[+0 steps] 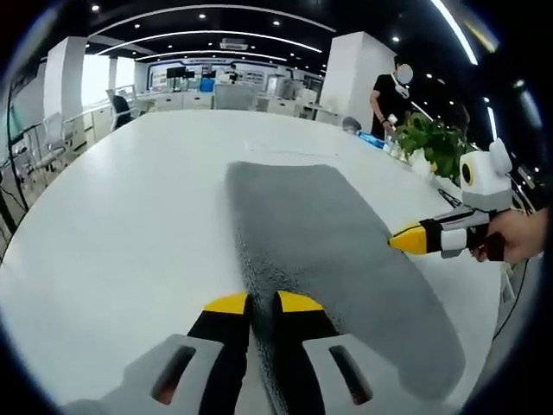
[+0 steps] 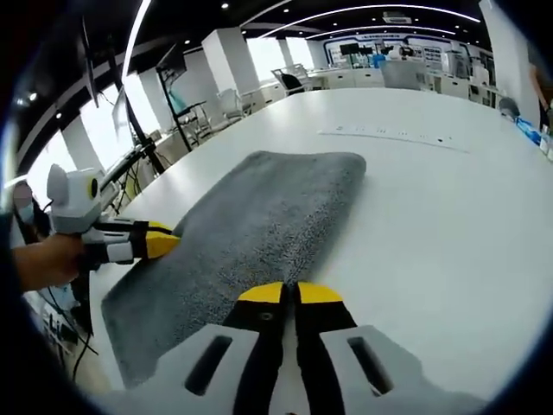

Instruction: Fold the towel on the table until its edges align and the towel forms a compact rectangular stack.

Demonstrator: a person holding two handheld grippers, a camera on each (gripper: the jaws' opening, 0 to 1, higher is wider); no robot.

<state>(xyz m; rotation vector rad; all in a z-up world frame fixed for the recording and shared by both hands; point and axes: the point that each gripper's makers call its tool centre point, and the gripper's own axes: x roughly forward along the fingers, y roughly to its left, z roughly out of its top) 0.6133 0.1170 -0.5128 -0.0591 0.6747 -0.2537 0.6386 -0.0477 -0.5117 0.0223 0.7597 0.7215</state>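
A grey towel (image 1: 328,251) lies flat on the white table (image 1: 130,225) as a long strip running away from me. In the left gripper view my left gripper (image 1: 263,303) is at the towel's near left edge, its yellow-tipped jaws pressed together on the cloth. My right gripper (image 1: 402,239) comes in from the right, its tip pinching the towel's opposite long edge. In the right gripper view the towel (image 2: 259,216) stretches ahead; the right gripper (image 2: 290,294) is shut on its near edge, and the left gripper (image 2: 164,244) bites the far edge.
A potted plant (image 1: 432,143) stands at the table's right edge, and a person (image 1: 389,91) stands behind it. Chairs (image 1: 43,138) line the left side. A thin pale strip (image 2: 393,136) lies on the table beyond the towel. Bare tabletop (image 2: 449,225) spreads around the towel.
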